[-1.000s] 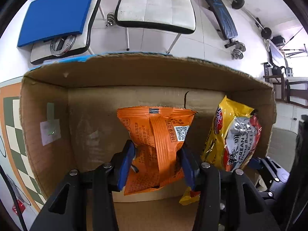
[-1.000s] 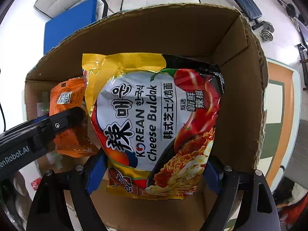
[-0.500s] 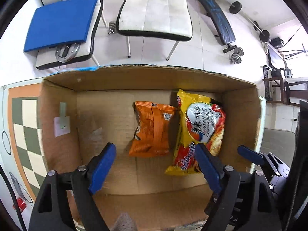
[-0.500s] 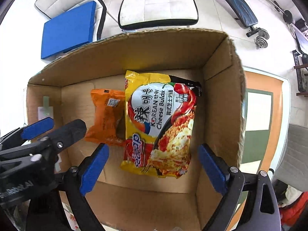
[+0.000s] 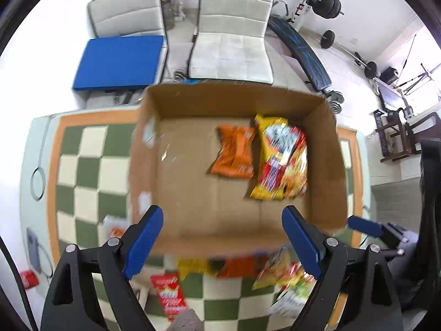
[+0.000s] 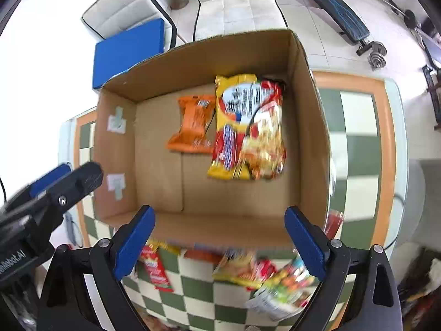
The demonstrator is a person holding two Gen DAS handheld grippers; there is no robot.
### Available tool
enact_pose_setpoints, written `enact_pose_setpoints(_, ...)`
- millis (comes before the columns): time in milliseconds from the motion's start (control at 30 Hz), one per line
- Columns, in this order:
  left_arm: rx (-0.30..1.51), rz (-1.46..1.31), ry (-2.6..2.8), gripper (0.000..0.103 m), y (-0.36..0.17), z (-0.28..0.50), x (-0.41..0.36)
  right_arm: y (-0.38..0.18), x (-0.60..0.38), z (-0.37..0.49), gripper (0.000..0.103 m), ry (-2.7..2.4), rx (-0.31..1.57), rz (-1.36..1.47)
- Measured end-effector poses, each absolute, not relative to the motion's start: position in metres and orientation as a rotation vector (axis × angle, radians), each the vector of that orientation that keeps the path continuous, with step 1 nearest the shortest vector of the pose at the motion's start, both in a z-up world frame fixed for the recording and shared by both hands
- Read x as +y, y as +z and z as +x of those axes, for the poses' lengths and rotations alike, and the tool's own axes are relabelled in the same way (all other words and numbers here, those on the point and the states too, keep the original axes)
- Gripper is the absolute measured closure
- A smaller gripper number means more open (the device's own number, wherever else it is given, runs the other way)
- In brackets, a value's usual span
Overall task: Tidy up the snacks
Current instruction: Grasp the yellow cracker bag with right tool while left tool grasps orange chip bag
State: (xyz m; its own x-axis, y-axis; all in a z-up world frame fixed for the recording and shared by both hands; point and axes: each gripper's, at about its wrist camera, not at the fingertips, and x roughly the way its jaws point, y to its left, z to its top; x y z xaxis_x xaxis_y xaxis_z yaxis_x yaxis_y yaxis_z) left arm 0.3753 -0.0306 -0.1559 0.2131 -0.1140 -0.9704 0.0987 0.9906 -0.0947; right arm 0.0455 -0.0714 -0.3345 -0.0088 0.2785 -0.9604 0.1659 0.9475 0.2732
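A cardboard box (image 5: 234,102) (image 6: 308,138) stands open on the checkered table. Inside it an orange snack pack (image 5: 234,151) (image 6: 194,127) lies flat beside a yellow Korean noodle pack (image 5: 282,157) (image 6: 248,127), at the far right of the box floor. My left gripper (image 5: 222,215) hangs above the box's near edge, its jaws opening with nothing between them. My right gripper (image 6: 219,212) is open and empty, also above the near rim. Several loose snack packs (image 6: 278,284) (image 5: 286,278), one of them red (image 5: 168,295) (image 6: 154,270), lie on the table in front of the box.
The green and cream checkered mat (image 5: 82,171) with an orange border covers the table. Beyond the table stand two white chairs (image 5: 231,49), one with a blue cushion (image 5: 121,60), plus a weight bench (image 5: 300,55) and dumbbells on the floor.
Both grippers let go of their packs and rose out of the box. The orange and yellow packs now lie on the box floor, and the table in front of the box has come into view.
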Motion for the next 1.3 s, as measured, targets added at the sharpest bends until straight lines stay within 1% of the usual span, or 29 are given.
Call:
enact_pose_setpoints(133,1.354,-0.042,-0.088,0.015,-0.165,0.325,-0.004,-0.339,-0.066,0.006,0.006,0.099,1.592,0.336)
enact_pose_setpoints(267,1.443,-0.122,-0.024,0.015,-0.198,0.293,0.026,-0.359,-0.06,-0.033,0.006,0.109,1.636,0.371)
enact_pose_setpoints(433,1.508,-0.136,0.024,0.015,-0.24,0.276,0.031,-0.401,-0.057,-0.05,0.006,0.074,1.694,0.392)
enact_pose_setpoints(633,1.539,-0.125,0.028,0.015,-0.265,0.268,0.021,-0.455,-0.064,-0.054,0.007,-0.002,1.752,0.431)
enact_pose_setpoints(667,1.538,-0.122,0.021,0.015,-0.267,0.269,0.02,-0.461,-0.065,-0.055,0.012,-0.013,1.758,0.433)
enact_pose_setpoints(700,1.54,-0.114,0.021,0.015,-0.269,0.27,0.018,-0.468,-0.065,-0.055,0.022,-0.018,1.764,0.44)
enact_pose_setpoints(733,1.543,-0.1,0.018,0.015,-0.272,0.271,0.012,-0.473,-0.065,-0.055,0.028,-0.011,1.768,0.449)
enact_pose_setpoints(767,1.543,-0.094,0.009,0.015,-0.273,0.273,0.009,-0.48,-0.066,-0.056,0.038,-0.006,1.778,0.455)
enact_pose_setpoints(867,1.544,-0.075,-0.022,0.015,-0.278,0.279,-0.007,-0.484,-0.069,-0.061,0.051,0.001,1.769,0.447)
enact_pose_setpoints(900,1.543,-0.071,-0.04,0.016,-0.28,0.282,-0.013,-0.483,-0.071,-0.064,0.054,0.006,1.763,0.45)
enact_pose_setpoints(1000,1.556,-0.044,-0.079,0.017,-0.288,0.288,-0.034,-0.48,-0.086,-0.075,0.056,-0.012,1.766,0.471)
enact_pose_setpoints(1233,1.623,0.063,-0.134,0.017,-0.323,0.3,-0.08,-0.474,-0.119,-0.103,0.056,-0.067,1.762,0.512)
enact_pose_setpoints(1300,1.644,0.089,-0.128,0.019,-0.336,0.303,-0.088,-0.476,-0.121,-0.107,0.056,-0.069,1.769,0.524)
